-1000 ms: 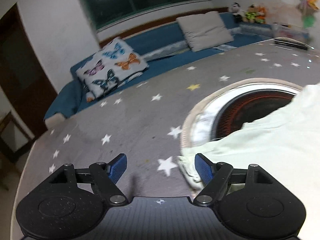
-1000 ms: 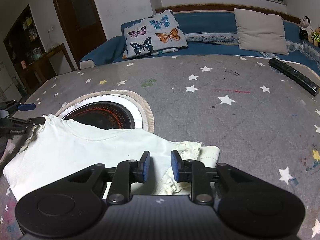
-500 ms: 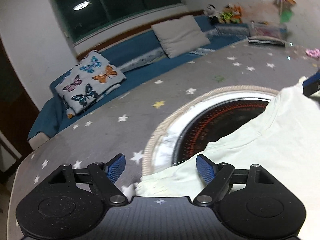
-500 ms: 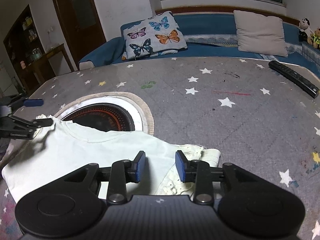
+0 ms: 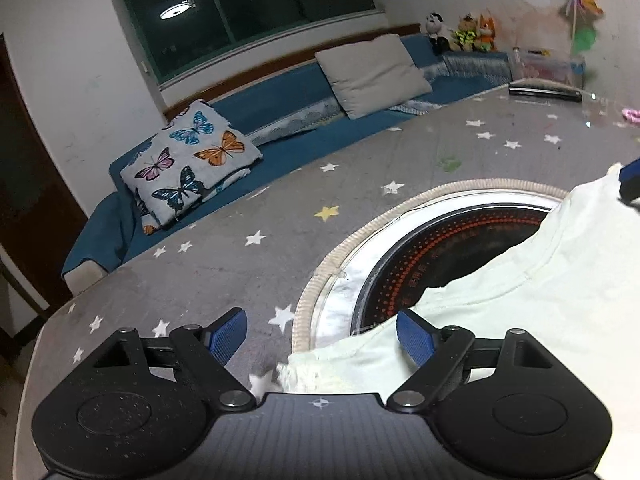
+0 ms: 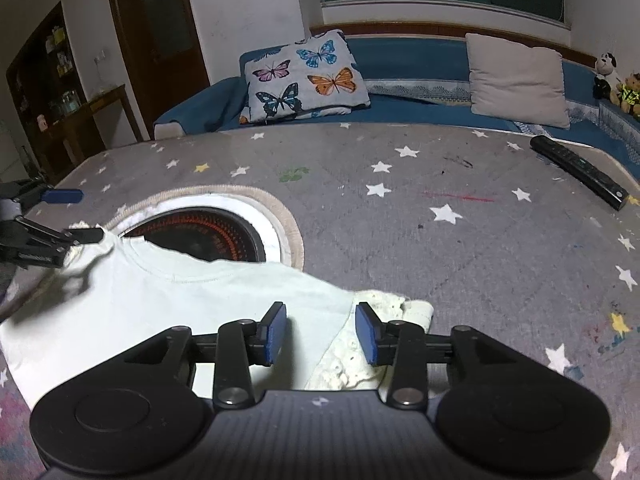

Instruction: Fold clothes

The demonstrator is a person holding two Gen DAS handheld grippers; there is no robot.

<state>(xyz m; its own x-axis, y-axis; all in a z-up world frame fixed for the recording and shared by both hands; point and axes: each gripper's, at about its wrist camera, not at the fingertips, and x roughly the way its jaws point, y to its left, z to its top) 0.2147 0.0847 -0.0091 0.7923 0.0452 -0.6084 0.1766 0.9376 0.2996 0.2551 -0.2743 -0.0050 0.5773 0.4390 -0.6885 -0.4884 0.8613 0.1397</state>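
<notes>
Wider-spread since earlier, right claw (image 6: 322,332) and gaping left claw (image 5: 320,334), both empty, straddle the soft, limp pale-green cotton T-shirt's (image 6: 200,300) near lacy sleeve hems.

We hold both grippers low and level — left gripper (image 5: 320,332) spread wide, right gripper (image 6: 322,330) parted, clamping nothing.

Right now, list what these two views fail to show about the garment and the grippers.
- Pale cream cotton shirt: its near hem lies under the right gripper body in the right wrist view; the frame edge crops it in the left wrist view.
- Round black cooktop: partly covered by the shirt.
- Left gripper: open over the lace sleeve edge; contact cannot be judged.
</notes>
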